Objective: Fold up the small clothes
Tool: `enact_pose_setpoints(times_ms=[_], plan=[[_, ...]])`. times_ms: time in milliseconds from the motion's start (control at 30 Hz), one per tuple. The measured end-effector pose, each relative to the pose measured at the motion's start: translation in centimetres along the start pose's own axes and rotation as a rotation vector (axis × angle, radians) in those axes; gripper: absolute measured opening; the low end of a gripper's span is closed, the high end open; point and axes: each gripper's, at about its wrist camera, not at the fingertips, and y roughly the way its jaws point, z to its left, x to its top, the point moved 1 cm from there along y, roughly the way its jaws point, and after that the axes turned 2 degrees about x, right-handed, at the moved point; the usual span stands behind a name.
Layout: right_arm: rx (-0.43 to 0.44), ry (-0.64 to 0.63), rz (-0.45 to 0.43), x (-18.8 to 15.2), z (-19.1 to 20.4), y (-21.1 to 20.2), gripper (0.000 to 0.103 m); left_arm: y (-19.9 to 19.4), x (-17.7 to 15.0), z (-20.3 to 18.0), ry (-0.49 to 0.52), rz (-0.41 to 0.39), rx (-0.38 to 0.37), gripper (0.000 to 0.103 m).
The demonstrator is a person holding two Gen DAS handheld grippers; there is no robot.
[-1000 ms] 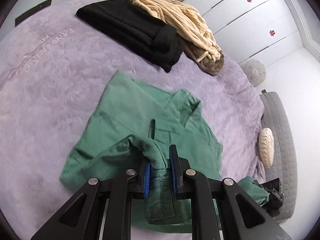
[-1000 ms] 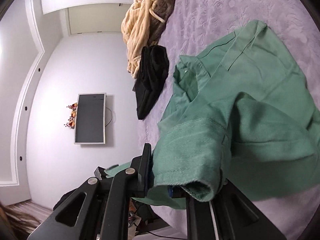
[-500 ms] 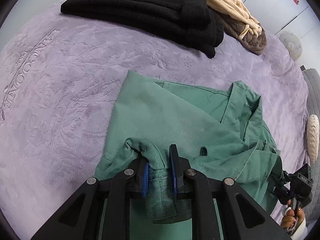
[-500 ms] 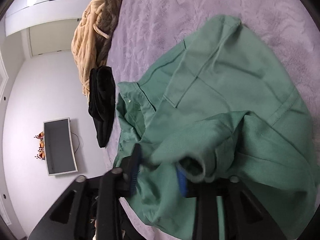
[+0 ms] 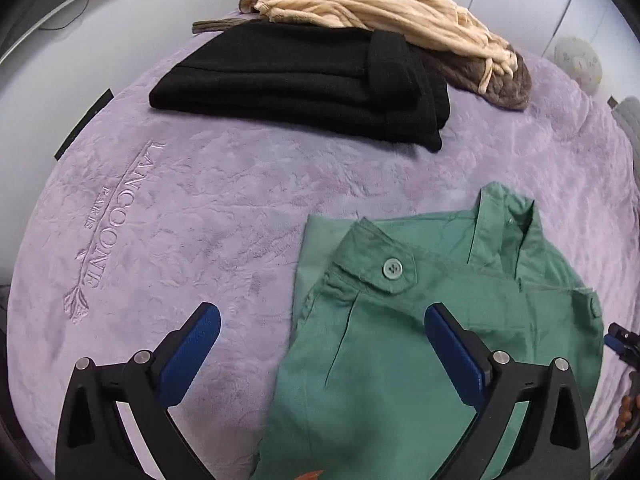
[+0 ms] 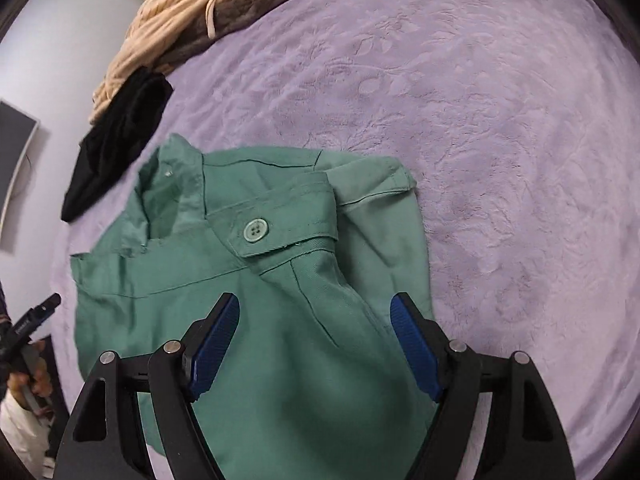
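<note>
Green shirt (image 5: 440, 320) is lying on the purple blanket (image 5: 200, 220), just in front of the folded black garment (image 5: 312, 80) and the cream one (image 5: 380, 12) piled behind it. A cuff with its button (image 5: 394, 269) is laid across the shirt's body, just below the collar. Left gripper (image 5: 322, 322) has its jaws swinging wide open, nothing pinched, one pad over the shirt and the other over bare blanket. Right gripper (image 6: 314, 312) is opening too, hanging right above the cloth with no grip on it. What I'd worry about: the sleeve looks loosely draped, so a pad brushing it on the way out could snag the fabric and drag the fold open. That plush blanket probably won't help either, since the cloth could bunch up on it if pushed
</note>
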Motion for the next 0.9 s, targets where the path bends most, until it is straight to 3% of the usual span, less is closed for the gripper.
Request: enact_pose_setpoints(times_ms=[33,67,100,167,233,300,433,533,700,900], plan=[[-0.011,0.005,0.005,0.2,-0.2,0.6,0.073,0.8,-0.3,-0.6,0.016,0.016,0.012,0.102],[-0.008,0.034,0.017,0.4,-0.6,1.3,0.031,1.8,-0.6,-1.2,0.023,0.030,0.018,0.102],[0.028,0.085,0.026,0.7,-1.2,1.7,0.005,2.7,-0.9,-1.8,0.021,0.043,0.022,0.102],[0.071,0.111,-0.060,1.2,-1.4,0.2,0.005,3.9,-1.3,-2.8,0.010,0.055,0.031,0.102],[0.058,0.040,-0.119,1.3,-0.5,-1.2,0.005,4.7,-1.5,-3.7,0.018,0.040,0.065,0.102],[0.036,0.000,-0.103,1.3,-0.7,-0.8,0.005,5.4,-1.8,-4.1,0.038,0.030,0.109,0.102],[0.031,0.088,-0.052,1.7,-3.4,2.0,0.008,8.0,-2.1,-3.3,0.037,0.047,0.197,0.102],[0.030,0.152,-0.043,1.6,-4.8,3.0,0.025,8.9,-2.0,-1.8,-0.008,0.044,0.232,0.102],[0.092,0.184,-0.034,1.3,-5.2,1.9,0.042,6.9,-1.1,-0.1,-0.026,0.030,0.179,0.102],[0.120,0.169,-0.023,1.8,-4.0,2.1,0.046,7.2,1.6,-1.4,0.022,0.032,0.070,0.102]])
